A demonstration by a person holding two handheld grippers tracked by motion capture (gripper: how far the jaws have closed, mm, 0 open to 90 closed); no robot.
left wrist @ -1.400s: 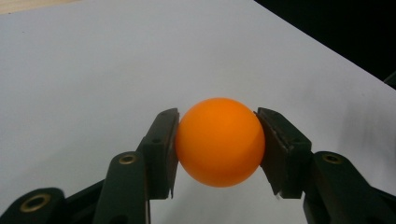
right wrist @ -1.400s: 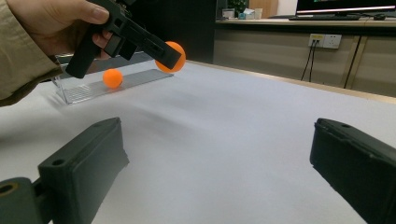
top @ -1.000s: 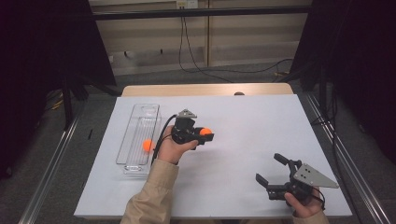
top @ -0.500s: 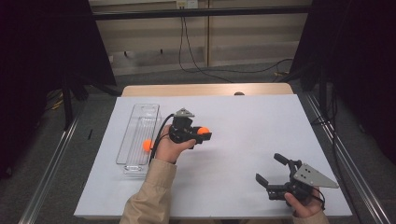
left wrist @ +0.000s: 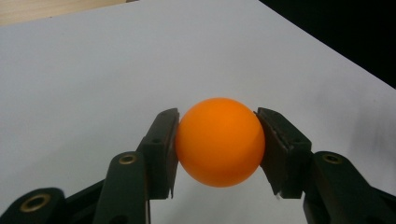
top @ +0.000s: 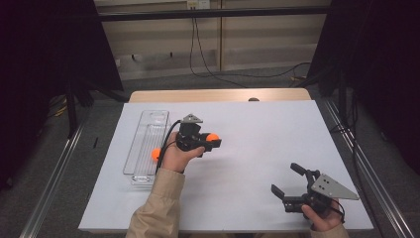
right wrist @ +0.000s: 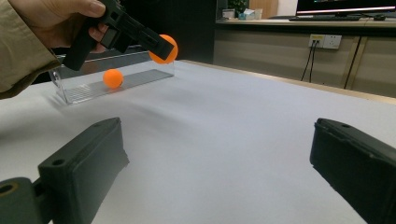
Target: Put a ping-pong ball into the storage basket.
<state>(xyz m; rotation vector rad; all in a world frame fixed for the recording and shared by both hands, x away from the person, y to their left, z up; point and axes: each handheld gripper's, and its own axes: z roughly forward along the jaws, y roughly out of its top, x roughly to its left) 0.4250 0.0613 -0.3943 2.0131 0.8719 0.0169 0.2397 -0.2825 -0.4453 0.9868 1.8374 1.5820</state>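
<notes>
Smooth matt orange plastic ball; clear glossy plastic tray.

A white-topped rectangular bench with a bare wooden strip along its far edge takes up the middle of the high view. Directly on it, at centre left of the frame, lies a long, clear plastic rectangular tray, lengthwise toward the far edge. Inside the tray rests a small orange ball.

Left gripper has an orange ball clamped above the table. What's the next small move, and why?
Probably carry the ball sideways over the clear tray, then lower it. The left gripper holds it beside the tray, above the white sheet, and another orange ball already lies inside.
</notes>
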